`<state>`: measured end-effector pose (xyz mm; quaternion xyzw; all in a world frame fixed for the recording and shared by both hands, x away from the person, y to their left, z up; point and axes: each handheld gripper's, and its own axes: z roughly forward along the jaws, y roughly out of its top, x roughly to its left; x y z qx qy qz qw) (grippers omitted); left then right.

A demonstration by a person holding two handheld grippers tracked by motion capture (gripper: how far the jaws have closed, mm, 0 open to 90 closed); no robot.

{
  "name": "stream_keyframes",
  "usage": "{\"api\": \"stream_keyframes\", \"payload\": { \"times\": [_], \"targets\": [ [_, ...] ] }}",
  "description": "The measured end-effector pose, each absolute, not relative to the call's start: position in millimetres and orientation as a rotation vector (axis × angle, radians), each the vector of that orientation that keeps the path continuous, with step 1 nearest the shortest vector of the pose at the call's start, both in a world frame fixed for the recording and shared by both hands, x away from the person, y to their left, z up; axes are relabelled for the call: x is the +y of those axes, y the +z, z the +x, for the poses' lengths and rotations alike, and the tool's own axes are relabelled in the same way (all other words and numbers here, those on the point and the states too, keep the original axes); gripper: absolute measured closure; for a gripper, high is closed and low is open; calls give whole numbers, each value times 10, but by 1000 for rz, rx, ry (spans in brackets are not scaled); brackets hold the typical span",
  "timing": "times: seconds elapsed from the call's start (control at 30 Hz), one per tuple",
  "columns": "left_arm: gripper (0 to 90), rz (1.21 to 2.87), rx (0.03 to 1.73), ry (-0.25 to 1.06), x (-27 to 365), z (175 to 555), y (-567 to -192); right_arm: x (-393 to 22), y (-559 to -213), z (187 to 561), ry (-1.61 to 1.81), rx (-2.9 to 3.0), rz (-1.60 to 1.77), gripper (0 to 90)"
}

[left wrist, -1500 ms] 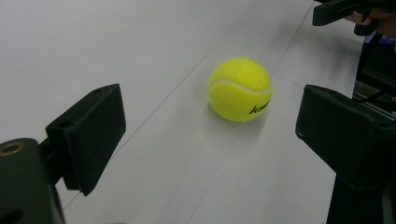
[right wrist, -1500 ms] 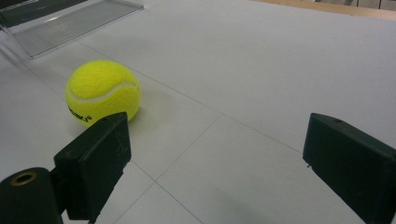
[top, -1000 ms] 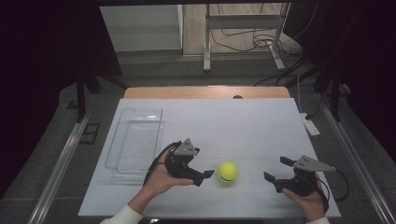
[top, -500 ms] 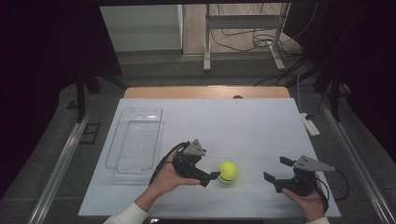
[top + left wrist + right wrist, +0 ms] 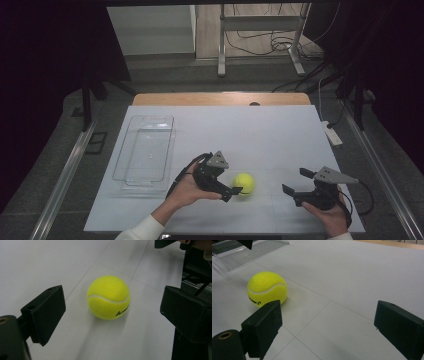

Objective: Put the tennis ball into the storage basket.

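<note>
A yellow tennis ball (image 5: 244, 183) rests on the white table (image 5: 250, 135), near the front middle. My left gripper (image 5: 231, 181) is open just left of it. Its jaws have just been opening wider. In the left gripper view the ball (image 5: 108, 297) lies a little ahead of the left gripper (image 5: 113, 307), in line with the gap, and neither pad touches it. My right gripper (image 5: 296, 181) stands open at the front right, apart from the ball, with nothing between its jaws. In the right gripper view the ball (image 5: 267, 288) sits left of the right gripper (image 5: 330, 325).
A clear plastic tray (image 5: 131, 150) lies on the table's left side, its corner (image 5: 249, 252) in the right gripper view. A white power strip (image 5: 331, 134) sits at the table's right edge. Table legs and cables stand beyond the far edge.
My left gripper has moved right, up to the ball, and its jaws now flank the near side. The ball and the right gripper have stayed put.
</note>
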<state>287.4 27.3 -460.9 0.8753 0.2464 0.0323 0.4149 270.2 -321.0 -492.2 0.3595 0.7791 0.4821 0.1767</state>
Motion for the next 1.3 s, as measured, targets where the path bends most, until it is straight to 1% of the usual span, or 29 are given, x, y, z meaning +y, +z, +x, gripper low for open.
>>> {"api": "stream_keyframes", "payload": {
  "times": [0.53,1.3],
  "targets": [
    [63,2235,617,77,155,2908,-4665,-3208,-4925,2702,1366,2209,1019,80],
    [31,2350,604,77,-105,3004,-4855,-3208,-4931,2707,1363,2212,1022,81]
  ]
}}
